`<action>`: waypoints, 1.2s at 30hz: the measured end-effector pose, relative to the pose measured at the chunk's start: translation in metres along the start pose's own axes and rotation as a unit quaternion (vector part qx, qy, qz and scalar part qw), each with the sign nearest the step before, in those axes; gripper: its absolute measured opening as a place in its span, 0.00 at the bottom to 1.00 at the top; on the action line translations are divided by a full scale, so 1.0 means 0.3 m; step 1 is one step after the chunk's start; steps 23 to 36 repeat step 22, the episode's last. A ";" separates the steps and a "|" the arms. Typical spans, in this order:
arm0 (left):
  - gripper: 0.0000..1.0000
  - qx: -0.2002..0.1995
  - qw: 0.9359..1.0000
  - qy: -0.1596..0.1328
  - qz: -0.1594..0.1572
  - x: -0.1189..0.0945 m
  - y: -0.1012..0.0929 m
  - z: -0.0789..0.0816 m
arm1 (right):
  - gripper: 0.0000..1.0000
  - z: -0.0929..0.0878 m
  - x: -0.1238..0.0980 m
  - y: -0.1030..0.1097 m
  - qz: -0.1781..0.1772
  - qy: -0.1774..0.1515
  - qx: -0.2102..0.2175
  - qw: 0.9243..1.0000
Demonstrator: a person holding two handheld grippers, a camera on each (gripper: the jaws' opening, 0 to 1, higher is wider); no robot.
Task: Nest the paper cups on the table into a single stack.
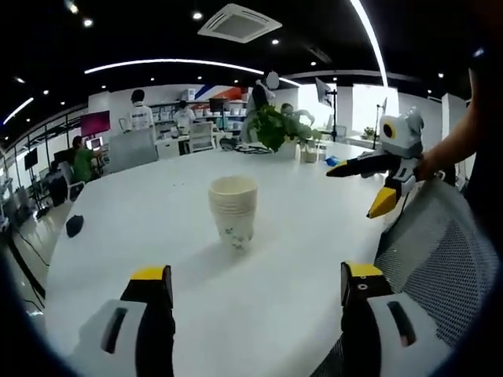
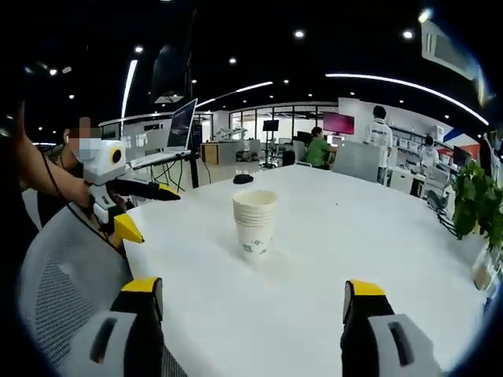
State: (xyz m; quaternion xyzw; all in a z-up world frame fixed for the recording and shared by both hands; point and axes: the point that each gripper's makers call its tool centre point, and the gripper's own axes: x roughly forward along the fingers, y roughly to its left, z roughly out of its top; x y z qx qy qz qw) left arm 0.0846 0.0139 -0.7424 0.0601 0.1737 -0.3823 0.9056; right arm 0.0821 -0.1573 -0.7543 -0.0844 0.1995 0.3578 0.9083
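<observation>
We've got the cup stack (image 1: 233, 210) upright on the table (image 1: 299, 259), dead ahead of both tools, left tool (image 1: 255, 294) and right tool (image 2: 253, 302) both released, neither clearly nearer.

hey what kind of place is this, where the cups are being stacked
Likely an open-plan office or lab: a large white table holding the stack of paper cups, a mesh office chair, desks with monitors behind, and a ceiling air-conditioning unit.
</observation>
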 end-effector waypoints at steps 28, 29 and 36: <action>0.99 -0.016 1.000 -0.014 0.018 -0.006 0.017 0.019 | 1.00 -0.012 0.001 0.007 0.003 0.008 -0.002 1.000; 0.99 -0.016 1.000 -0.014 0.018 -0.006 0.017 0.019 | 1.00 -0.012 0.001 0.007 0.003 0.008 -0.002 1.000; 0.99 -0.016 1.000 -0.014 0.018 -0.006 0.017 0.019 | 1.00 -0.012 0.001 0.007 0.003 0.008 -0.002 1.000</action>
